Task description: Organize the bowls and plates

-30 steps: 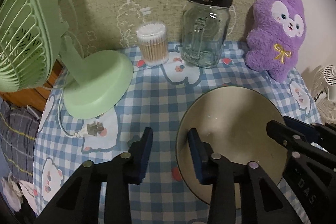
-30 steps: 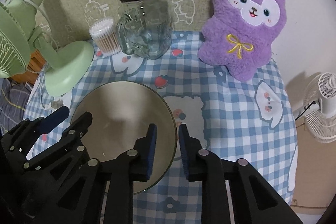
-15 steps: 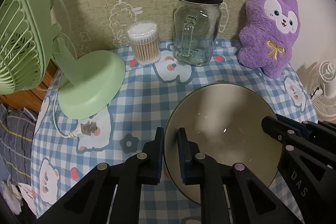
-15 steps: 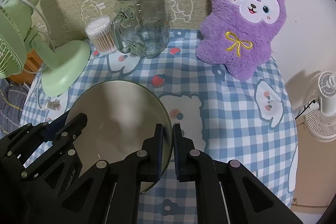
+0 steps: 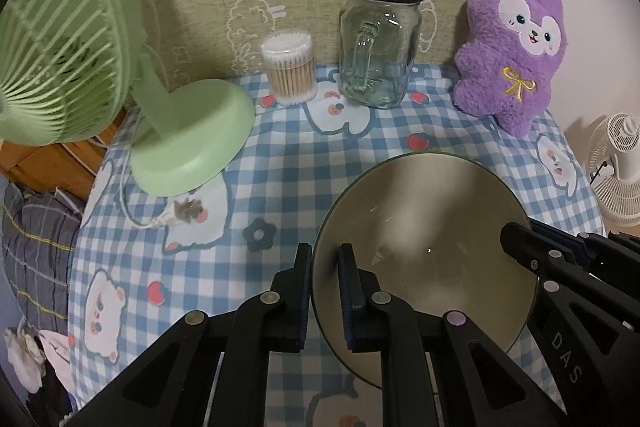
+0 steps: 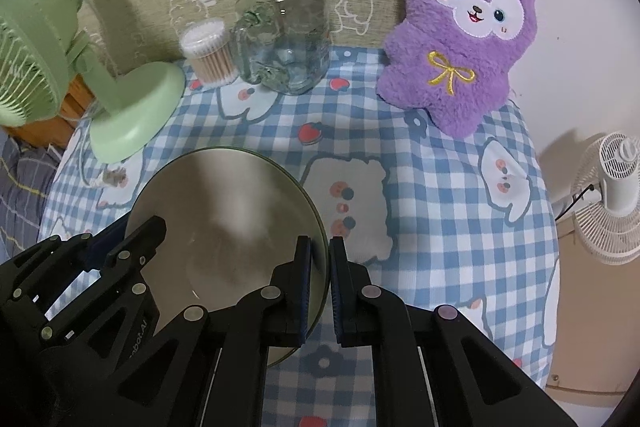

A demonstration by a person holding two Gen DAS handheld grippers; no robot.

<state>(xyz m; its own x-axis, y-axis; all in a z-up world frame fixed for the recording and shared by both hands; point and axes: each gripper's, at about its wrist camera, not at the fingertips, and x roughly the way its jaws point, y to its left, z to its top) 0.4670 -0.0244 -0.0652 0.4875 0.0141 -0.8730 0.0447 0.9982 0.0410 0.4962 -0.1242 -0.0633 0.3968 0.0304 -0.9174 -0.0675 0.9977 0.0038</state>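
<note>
- Left wrist view: left of the bowl stands the green fan; the left gripper is clamped on the bowl's left rim.
- The bowl sits on the checked cloth, in front of the glass jar.
- On the bowl's right rim, the right gripper is clamped too.
- With 2 grips set, I'd lift both sides evenly, keeping it level.

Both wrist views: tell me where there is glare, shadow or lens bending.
Left wrist view: small glints on the plate, the green fan shadows the backdrop, and the frame corners are black from fisheye bending. Right wrist view: the plate reflects a soft pale patch, and the jar glints.
</note>
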